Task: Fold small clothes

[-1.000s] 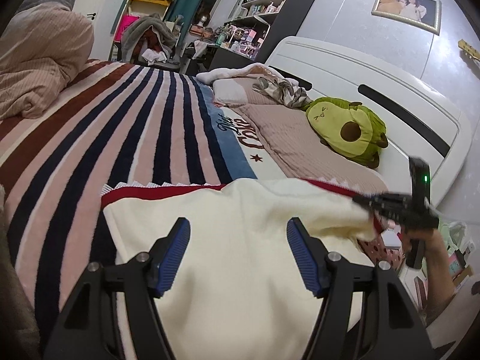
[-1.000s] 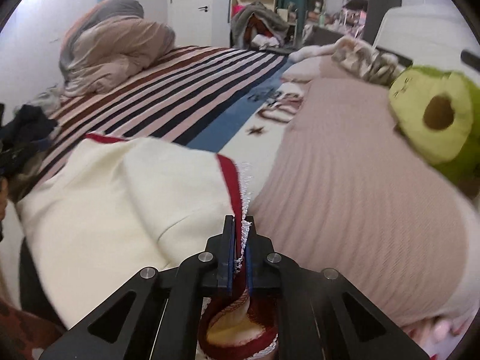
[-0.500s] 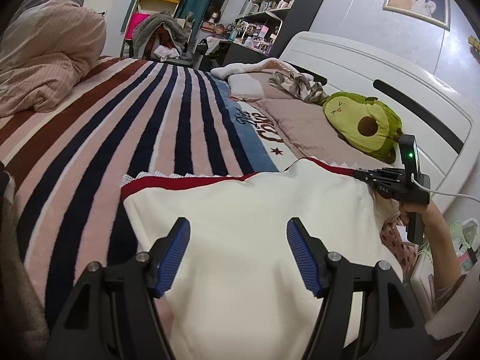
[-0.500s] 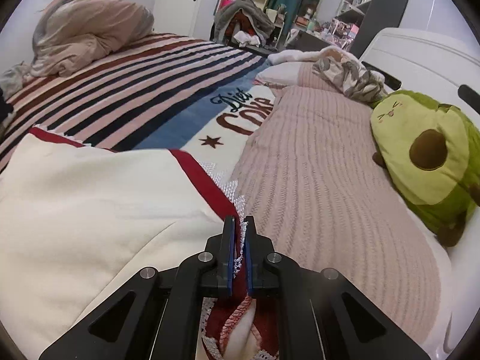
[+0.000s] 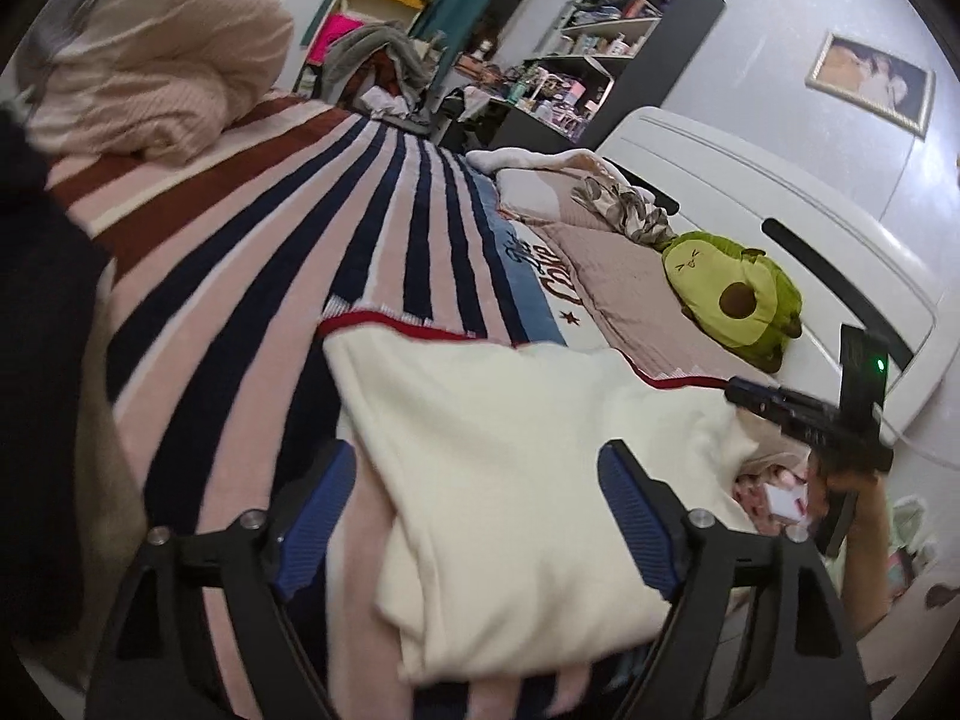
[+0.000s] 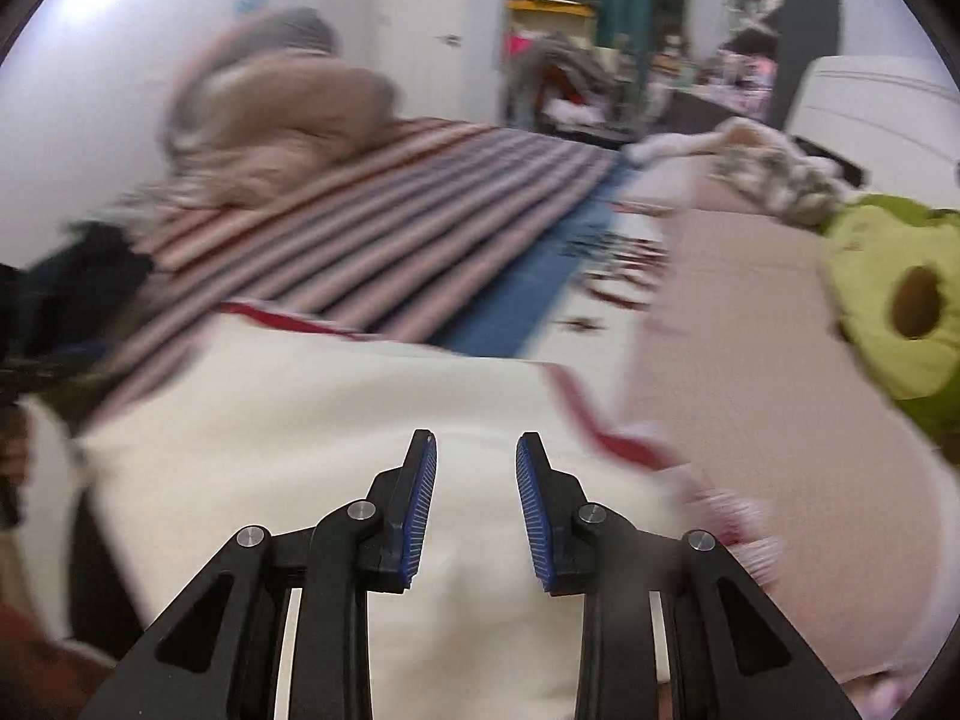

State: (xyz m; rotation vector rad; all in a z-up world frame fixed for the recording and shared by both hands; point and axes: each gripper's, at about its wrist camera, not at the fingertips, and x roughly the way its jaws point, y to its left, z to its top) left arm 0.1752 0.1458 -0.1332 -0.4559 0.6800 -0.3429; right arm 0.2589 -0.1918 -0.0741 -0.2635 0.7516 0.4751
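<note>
A cream garment with a red, lace-trimmed hem (image 5: 516,456) lies spread on the striped bedspread (image 5: 252,276). It also shows in the right wrist view (image 6: 360,420), blurred. My left gripper (image 5: 474,510) is open and empty, its fingers straddling the garment's near left part just above it. My right gripper (image 6: 475,510) is open and empty over the garment's right side. It appears in the left wrist view (image 5: 735,393) at the garment's right edge by the red hem.
A green avocado plush (image 5: 732,294) lies on the pink pillow (image 5: 624,276) by the white headboard (image 5: 780,204). A bunched duvet (image 5: 162,78) sits at the far left. Dark clothing (image 5: 42,300) lies at the left edge. Shelves (image 5: 588,48) stand beyond the bed.
My right gripper has opened and let go of the red hem, then drawn back over the garment. The garment now lies flatter. My left gripper shifted left and stayed open.
</note>
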